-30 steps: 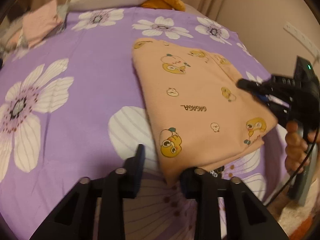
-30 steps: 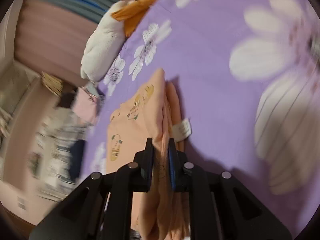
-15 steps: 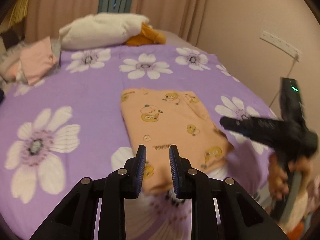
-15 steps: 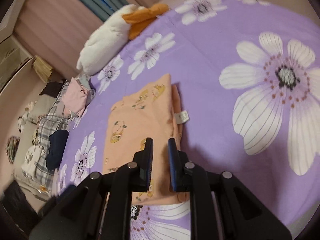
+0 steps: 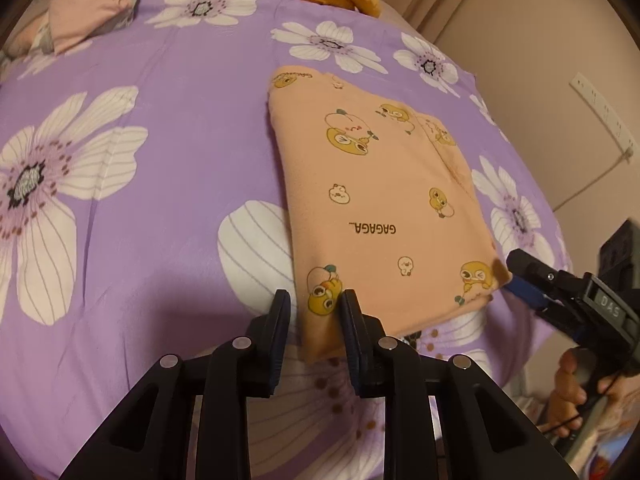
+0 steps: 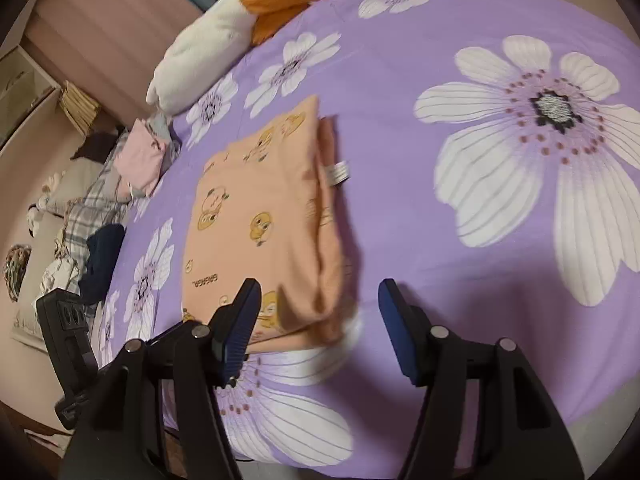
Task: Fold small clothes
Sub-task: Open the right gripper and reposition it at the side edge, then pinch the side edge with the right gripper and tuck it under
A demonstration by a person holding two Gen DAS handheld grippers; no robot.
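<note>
A folded peach garment [image 5: 380, 208] with yellow duck prints lies flat on the purple flowered bedsheet [image 5: 160, 160]. My left gripper [image 5: 316, 320] hovers at its near left corner, jaws narrow, the corner showing between the fingers with a sliver of gap at the left pad. In the right wrist view the garment [image 6: 260, 220] shows its stacked fold edges and a white label [image 6: 338, 172]. My right gripper [image 6: 318, 320] is opening wide; the near right corner lies between its fingers, untouched. The same gripper [image 5: 516, 278] appears at the garment's right corner, with the hand [image 5: 572, 392] that holds it.
A white and orange plush [image 6: 200, 64] lies at the bed's far end. Pink folded clothes [image 5: 84, 8] sit at the far left. Plaid and dark clothes [image 6: 92, 216] are piled beside the bed. A wall with a socket strip [image 5: 600, 108] runs along the right.
My right gripper, shut on the garment's folded edge a second ago, let it go, drew back and opened wide. My left gripper lifted away, then came back down to the near corner.
</note>
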